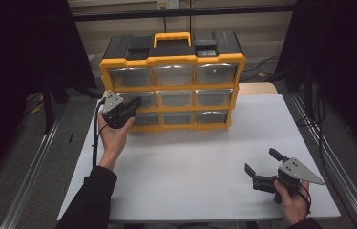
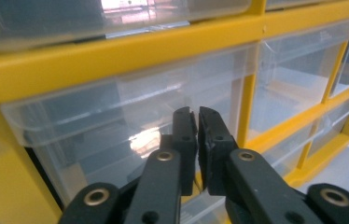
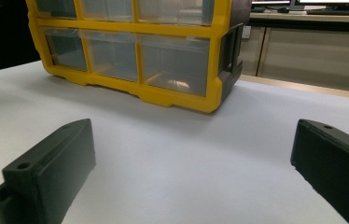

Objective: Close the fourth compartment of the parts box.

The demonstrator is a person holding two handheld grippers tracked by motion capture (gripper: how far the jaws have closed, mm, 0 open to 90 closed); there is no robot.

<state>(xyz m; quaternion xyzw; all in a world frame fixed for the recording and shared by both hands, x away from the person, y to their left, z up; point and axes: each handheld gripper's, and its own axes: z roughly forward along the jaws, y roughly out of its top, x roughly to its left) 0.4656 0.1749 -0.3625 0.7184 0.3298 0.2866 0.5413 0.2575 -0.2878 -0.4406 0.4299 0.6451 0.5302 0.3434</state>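
Drawers of clear plastic are sitting in three rows inside a yellow organizer (image 1: 172, 86) that is standing upright at the far edge of the white counter (image 1: 191, 171), its fronts facing the person so both hands can reach them. In the high view, the left gripper (image 1: 128, 106) is being held against the middle-left drawer (image 1: 141, 100), level with its front, which suggests this drawer is the one being worked. The right gripper (image 1: 260, 167) is resting low near the counter's right front corner, well apart from the organizer, seemingly parked out of the way.

In the left gripper view, the fingers (image 2: 184, 135) are clenching almost together, a thin slit between them, right at the transparent face of that drawer (image 2: 130, 121). Whether a lip or pull tab is being pinched, I cannot tell; the plastic is too clear. The drawer front looks slightly proud of the frame.

In the right gripper view, the fingers (image 3: 51, 168) are standing wide apart, released and grasping nothing, pointing across bare counter (image 3: 186, 154) toward the organizer's lower corner (image 3: 205, 100).
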